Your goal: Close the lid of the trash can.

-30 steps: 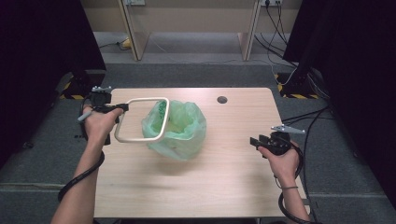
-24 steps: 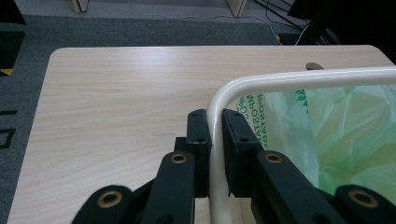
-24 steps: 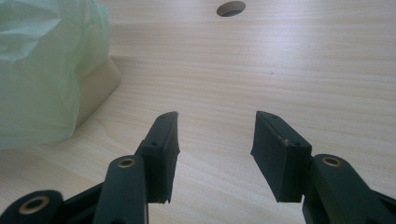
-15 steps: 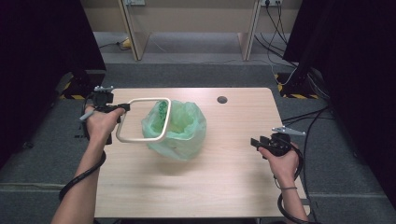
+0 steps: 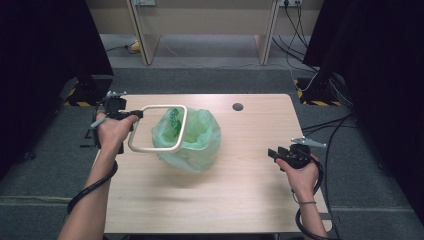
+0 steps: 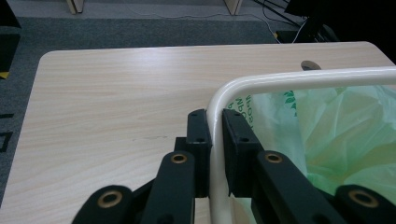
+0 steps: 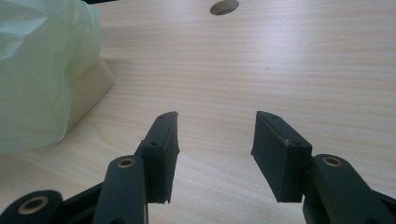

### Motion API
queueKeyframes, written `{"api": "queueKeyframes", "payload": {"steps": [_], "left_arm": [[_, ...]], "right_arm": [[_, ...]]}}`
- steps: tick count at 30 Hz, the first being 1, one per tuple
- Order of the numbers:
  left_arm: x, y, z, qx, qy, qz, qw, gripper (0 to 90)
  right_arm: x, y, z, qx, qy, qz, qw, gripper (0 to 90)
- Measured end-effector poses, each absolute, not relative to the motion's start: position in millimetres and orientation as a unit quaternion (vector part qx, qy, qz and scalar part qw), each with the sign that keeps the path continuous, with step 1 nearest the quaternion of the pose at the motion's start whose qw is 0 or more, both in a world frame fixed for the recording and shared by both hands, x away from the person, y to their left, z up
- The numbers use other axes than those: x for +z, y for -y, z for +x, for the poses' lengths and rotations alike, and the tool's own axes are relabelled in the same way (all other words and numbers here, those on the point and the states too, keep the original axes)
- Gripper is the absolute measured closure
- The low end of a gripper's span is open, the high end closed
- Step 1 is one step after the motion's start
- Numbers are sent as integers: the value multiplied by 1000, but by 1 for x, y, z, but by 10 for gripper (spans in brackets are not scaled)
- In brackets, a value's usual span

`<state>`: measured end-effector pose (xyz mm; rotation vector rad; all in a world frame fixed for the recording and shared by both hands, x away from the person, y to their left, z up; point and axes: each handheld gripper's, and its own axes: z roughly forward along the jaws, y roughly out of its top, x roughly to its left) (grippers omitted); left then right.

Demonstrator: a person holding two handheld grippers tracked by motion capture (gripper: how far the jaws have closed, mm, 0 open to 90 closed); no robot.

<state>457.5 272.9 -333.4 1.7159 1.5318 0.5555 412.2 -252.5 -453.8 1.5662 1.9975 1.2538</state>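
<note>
Left tongs clamped on the near-left side of the cream frame, which is held lifted, with the green bag hanging in it. Right tongs wide, empty, low over the table. Bag sits well off to their left; frame's long side runs away from the left tongs.

My right gripper hangs over the bare table, jaws apart with nothing between them. The green bag sits off to the left, and a round hole lies far ahead.
</note>
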Motion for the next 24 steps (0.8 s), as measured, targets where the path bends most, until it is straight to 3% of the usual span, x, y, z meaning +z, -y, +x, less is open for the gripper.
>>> {"api": "queueKeyframes", "payload": {"steps": [24], "left_arm": [[-333,-256,462,215,-589,682,377,814]], "right_arm": [[-460,253,411,439,-693,551,154,503]]}}
